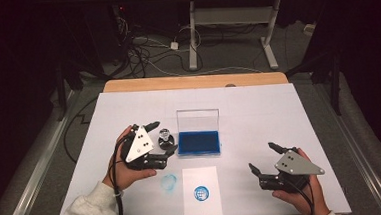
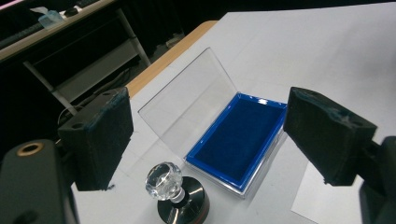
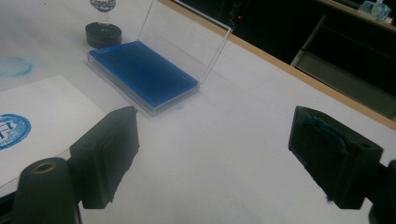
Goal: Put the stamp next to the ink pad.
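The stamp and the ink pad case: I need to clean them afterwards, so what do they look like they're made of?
The stamp has a clear faceted knob that glints like glass or acrylic, on a dark glossy round base, possibly metal or plastic. The ink pad case looks like rigid clear plastic: its raised lid is see-through. The blue pad inside looks matte and felt-like.

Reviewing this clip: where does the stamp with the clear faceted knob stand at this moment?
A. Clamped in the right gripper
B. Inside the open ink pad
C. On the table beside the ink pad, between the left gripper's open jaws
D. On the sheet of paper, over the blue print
C: the stamp stands upright on the table next to the ink pad, with the left gripper open around it and not touching.
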`<state>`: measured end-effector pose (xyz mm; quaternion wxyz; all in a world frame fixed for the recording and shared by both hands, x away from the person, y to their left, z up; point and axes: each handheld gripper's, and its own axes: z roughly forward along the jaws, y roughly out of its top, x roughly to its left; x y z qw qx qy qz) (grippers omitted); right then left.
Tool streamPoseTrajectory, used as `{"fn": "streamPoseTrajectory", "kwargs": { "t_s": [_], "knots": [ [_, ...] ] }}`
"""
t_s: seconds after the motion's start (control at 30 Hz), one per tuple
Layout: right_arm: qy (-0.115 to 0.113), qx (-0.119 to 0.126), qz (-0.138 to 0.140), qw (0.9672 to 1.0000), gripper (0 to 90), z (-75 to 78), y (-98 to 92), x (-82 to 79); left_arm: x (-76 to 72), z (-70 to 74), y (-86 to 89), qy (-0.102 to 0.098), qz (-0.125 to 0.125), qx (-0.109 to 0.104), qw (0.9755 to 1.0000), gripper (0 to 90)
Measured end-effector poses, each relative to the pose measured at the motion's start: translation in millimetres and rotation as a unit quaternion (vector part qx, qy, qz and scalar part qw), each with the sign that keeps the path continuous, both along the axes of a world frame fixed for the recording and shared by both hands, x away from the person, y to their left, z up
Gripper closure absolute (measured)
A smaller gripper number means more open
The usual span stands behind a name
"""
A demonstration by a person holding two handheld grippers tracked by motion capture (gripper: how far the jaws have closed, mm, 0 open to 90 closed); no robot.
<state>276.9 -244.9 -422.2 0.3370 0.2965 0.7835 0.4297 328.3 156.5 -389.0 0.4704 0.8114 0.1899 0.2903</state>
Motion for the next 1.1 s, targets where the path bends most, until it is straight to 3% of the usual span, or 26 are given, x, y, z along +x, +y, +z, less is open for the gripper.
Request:
{"fn": "streamPoseTrajectory", "kwargs": {
  "t_s": [0.17, 0.33, 0.77, 1.1],
  "knots": [
    [-0.001, 0.000, 0.001, 1.0000, 16.1, 0.1, 0.4, -0.6, -5.9, 0.5, 3.1, -0.007, -0.003, -0.003, 1.0000, 15.3],
    [-0.003, 0.000, 0.002, 1.0000, 16.1, 0.4, 0.5, -1.1, -11.8, -1.0, 4.5, -0.015, -0.004, 0.012, 0.9998, 15.3],
    [-0.006, 0.000, 0.001, 1.0000, 16.2, 0.5, 1.4, -3.7, -23.1, -6.6, 14.6, -0.042, 0.003, 0.020, 0.9989, 15.2],
    [-0.009, -0.001, 0.000, 1.0000, 16.3, 0.0, 1.1, -5.4, -27.2, -16.6, 26.5, -0.042, 0.015, 0.028, 0.9986, 15.2]
  ]
}}
